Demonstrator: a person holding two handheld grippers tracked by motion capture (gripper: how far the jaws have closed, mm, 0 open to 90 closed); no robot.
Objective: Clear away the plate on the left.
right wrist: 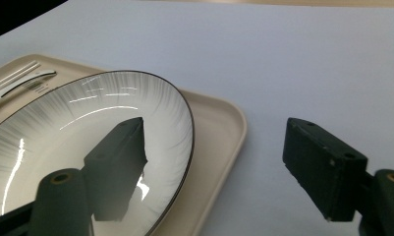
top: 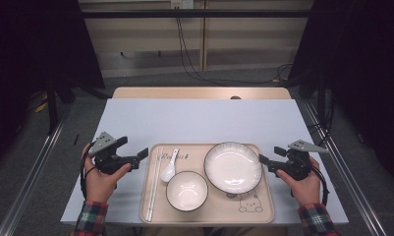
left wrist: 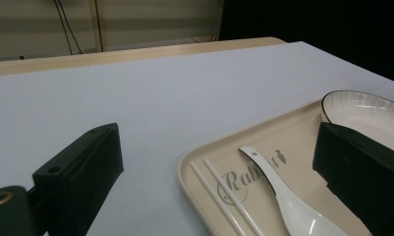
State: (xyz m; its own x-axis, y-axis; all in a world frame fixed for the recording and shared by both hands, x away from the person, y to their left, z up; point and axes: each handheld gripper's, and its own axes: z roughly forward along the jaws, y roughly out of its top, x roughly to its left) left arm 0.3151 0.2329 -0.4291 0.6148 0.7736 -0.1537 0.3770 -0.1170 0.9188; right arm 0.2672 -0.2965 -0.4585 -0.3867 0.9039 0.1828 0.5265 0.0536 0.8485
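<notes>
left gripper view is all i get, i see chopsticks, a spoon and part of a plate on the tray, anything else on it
Observer: Yes, a white bowl sits on the tray, on the person's side of the spoon and the plate.
Operator: anything in the bowl
Observer: No, the high view shows it empty.
Operator: where's the right gripper
Observer: The right gripper is at the tray's right side, next to the plate, with its fingers open and gripping nothing.
</notes>
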